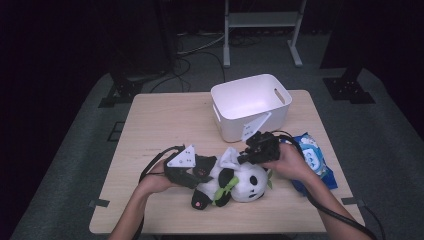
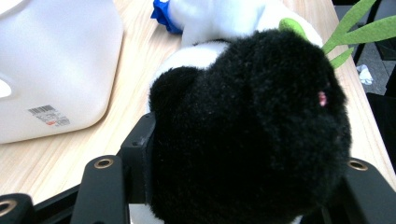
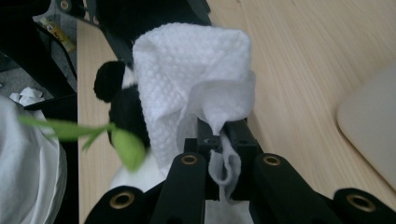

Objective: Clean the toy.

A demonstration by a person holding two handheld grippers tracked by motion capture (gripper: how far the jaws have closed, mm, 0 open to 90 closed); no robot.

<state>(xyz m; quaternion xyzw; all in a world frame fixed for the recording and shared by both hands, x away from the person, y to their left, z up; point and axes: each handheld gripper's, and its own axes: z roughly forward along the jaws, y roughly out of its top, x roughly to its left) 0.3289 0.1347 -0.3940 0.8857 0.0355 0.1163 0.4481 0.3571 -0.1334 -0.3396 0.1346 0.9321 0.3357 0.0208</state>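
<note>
Clamping a black limb of the panda plush (image 1: 235, 182), the left tongs (image 1: 202, 172) stand half open at six o'clock on the surface (image 1: 160, 125). Right tongs (image 1: 245, 156) pinch a white wipe (image 3: 191, 79) shut. White bin (image 1: 250, 105) at twelve, blue wipe pack (image 1: 312, 157) at three.

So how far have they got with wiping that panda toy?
A white wipe is already out and pinched in the right gripper, held just over the plush panda. The left gripper clamps the panda's black limb to steady it. Whether any wiping has happened is unclear. The white bin looks empty.
</note>
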